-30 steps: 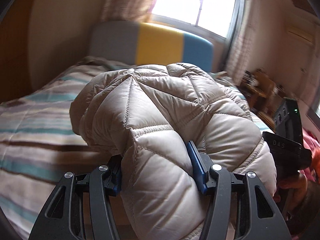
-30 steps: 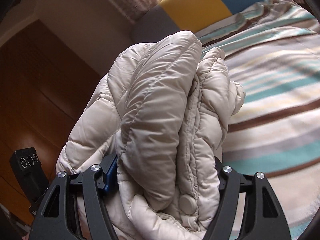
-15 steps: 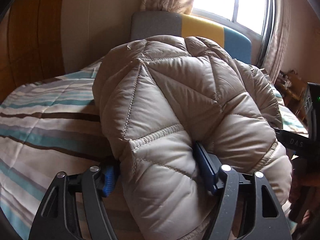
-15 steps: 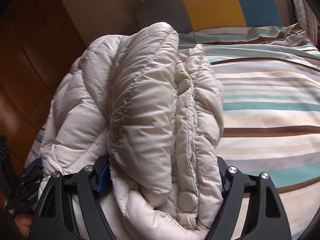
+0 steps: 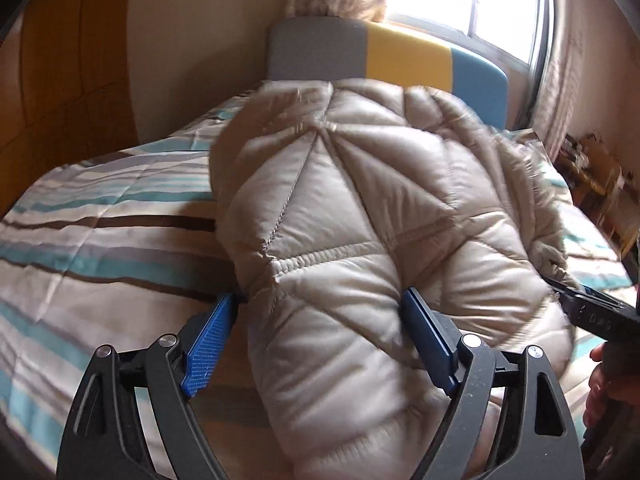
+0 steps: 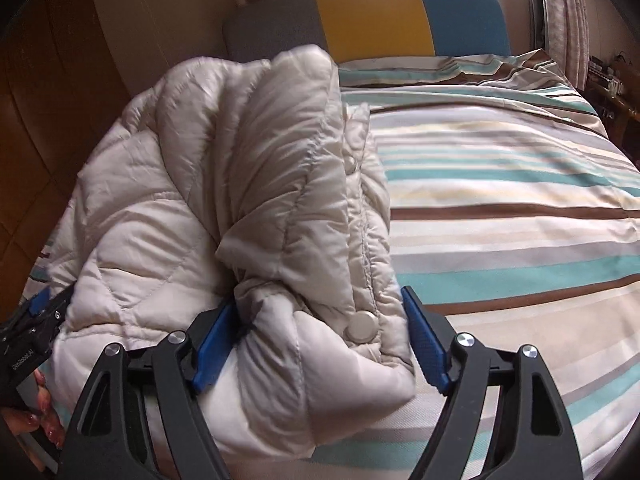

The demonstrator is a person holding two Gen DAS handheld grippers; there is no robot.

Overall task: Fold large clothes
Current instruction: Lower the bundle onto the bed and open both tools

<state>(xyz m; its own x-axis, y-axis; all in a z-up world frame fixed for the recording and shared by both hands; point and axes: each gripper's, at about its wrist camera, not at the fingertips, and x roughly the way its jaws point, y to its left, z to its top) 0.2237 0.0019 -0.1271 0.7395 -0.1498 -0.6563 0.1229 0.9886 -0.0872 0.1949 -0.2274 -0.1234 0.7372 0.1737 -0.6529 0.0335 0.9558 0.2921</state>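
You have the beige quilted puffer jacket (image 5: pixel 360 220) bundled into a thick folded stack on the striped duvet of the bed (image 6: pixel 500 208), lying along the bed's left side as the right wrist camera sees it, with its far end close to the grey, yellow and blue headboard (image 6: pixel 368 12). The folding looks nearly finished: layers are doubled over and the snap-button placket (image 6: pixel 362 326) is tucked along the stack's right edge, so what seems left is letting go and perhaps squaring the edges. Your left gripper (image 5: pixel 320 340) is opening; its left pad stands clear of the fabric while a padded roll sits between the fingers, so it reads as released. Your right gripper (image 6: pixel 320 336) straddles the near corner with the button, both blue pads against the puffed fabric; it looks like a loose grasp on the jacket. The bundle's long axis runs from you toward the headboard, its near end pointing at the foot edge.
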